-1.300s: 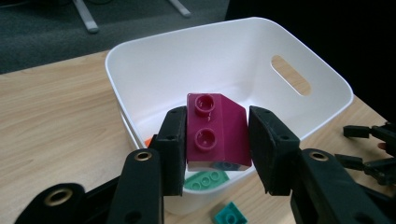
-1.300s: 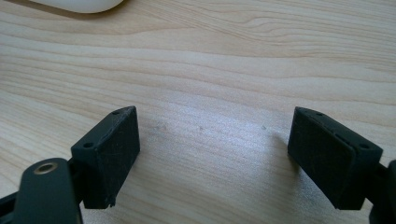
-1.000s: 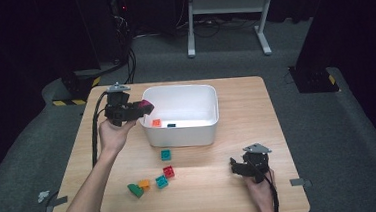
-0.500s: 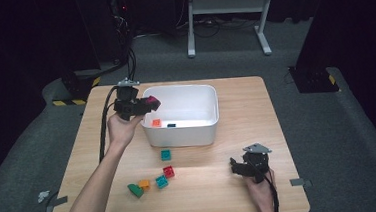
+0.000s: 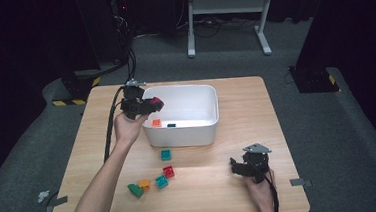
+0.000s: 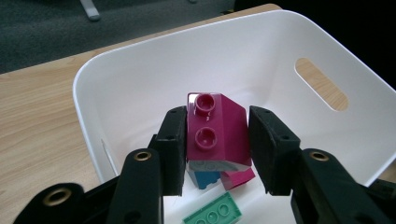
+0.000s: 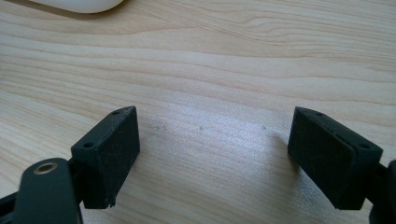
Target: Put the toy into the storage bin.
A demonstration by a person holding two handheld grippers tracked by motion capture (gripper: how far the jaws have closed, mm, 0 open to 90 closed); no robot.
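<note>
Holding: left gripper [image 6: 215, 154] clamped on magenta brick [image 6: 215, 135], over bin [image 5: 205, 135] left rim
Brick: studs up, long axis away
Right gripper [image 7: 217, 156]: apart, near table [image 5: 255, 96] front edge

Magenta sloped two-stud brick [image 6: 215, 132], studs up, held over white bin's [image 6: 140, 84] corner

You're in a lab or test studio: black curtains [image 5: 26, 42] all round, grey carpet floor [image 5: 292, 43], hazard-striped tape [image 5: 75, 101], trailing cables [image 5: 127, 50], and a lone wooden surface [image 5: 236, 107] before a white metal stand [image 5: 227, 13].
</note>
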